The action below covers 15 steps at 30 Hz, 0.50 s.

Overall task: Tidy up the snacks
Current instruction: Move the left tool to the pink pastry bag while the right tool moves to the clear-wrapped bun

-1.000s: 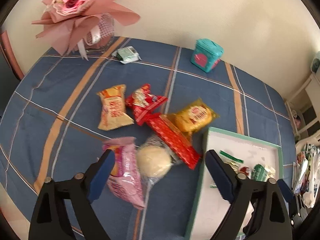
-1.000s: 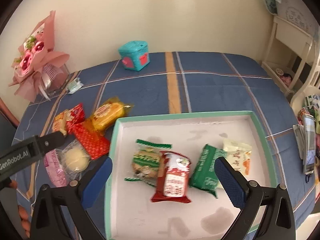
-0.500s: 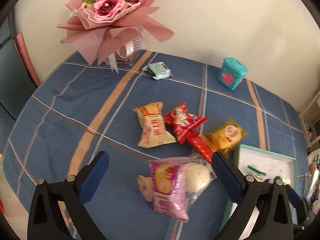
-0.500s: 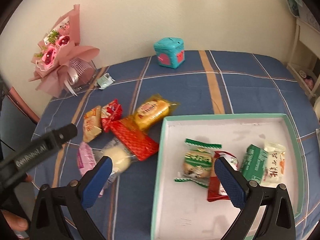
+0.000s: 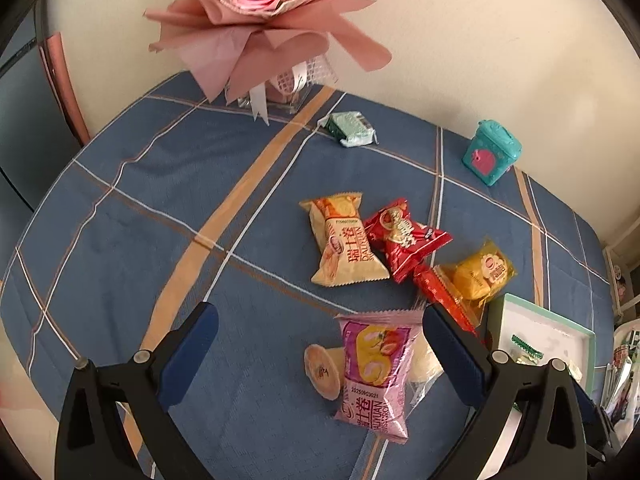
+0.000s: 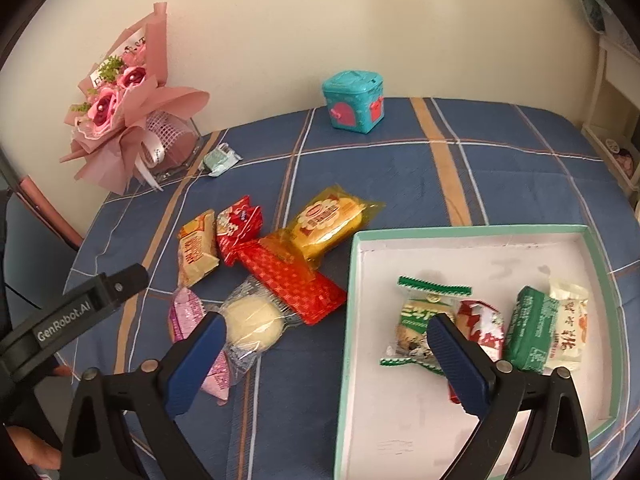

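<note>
A table is covered by a blue plaid cloth (image 6: 400, 168) crossed by tan and white stripes, and it is backed by a plain cream wall (image 6: 280, 20) across the top of both views. In the upper left of the right wrist view a pink rose bouquet (image 6: 120, 108) is stood in a clear glass holder, with a small pale green packet (image 6: 219, 159) just beside it; a teal tin with pink hearts (image 6: 354, 101) is set near the wall at upper centre. White shelving (image 6: 616, 120) is seen at the right edge.

Loose snacks are clustered at centre left of that view: a beige swiss roll pack (image 6: 197, 252), a red wrapper (image 6: 239, 227), a yellow cake pack (image 6: 330, 222), a red patterned bar (image 6: 296, 280), a clear-wrapped round bun (image 6: 252, 322) and a pink roll pack (image 6: 192, 320). A white tray with a mint rim (image 6: 472, 233) is placed at lower right, and a green-edged biscuit pack (image 6: 424, 312), a red-and-white pack (image 6: 482, 320), a dark green pack (image 6: 532, 328) and a cream pack (image 6: 570, 320) are held in it.

The right gripper (image 6: 326, 360) is seen spread wide, its jaws having just been closing slightly with nothing pinched between them. The left gripper (image 5: 320, 354) is likewise held spread over the pink roll pack (image 5: 376, 376), which is not pressed by either pad
</note>
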Tool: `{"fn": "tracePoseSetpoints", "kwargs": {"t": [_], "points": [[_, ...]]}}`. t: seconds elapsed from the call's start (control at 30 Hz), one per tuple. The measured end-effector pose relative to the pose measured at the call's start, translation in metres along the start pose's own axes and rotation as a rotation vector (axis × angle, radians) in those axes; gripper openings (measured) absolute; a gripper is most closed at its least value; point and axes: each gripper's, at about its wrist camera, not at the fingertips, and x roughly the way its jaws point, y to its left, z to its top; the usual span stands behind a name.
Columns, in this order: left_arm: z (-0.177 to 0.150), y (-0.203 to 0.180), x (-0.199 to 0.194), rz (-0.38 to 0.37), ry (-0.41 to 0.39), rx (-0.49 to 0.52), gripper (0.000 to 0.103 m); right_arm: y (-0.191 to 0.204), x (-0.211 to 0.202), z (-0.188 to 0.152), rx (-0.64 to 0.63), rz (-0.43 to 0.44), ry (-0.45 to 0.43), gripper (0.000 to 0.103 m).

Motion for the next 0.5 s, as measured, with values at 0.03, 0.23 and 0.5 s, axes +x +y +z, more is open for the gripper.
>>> {"fn": "tracePoseSetpoints", "kwargs": {"t": [0.03, 0.23, 0.5], "points": [[-0.001, 0.002, 0.001, -0.007, 0.008, -0.010, 0.102, 0.002, 0.002, -0.001, -0.001, 0.007, 0.007, 0.097], [-0.005, 0.006, 0.011, -0.035, 0.063, -0.035, 0.102, 0.014, 0.014, -0.006, -0.012, 0.042, 0.049, 0.088], [-0.010, 0.005, 0.021, -0.069, 0.108, -0.057, 0.095, 0.032, 0.035, -0.016, -0.034, 0.057, 0.119, 0.081]]}}
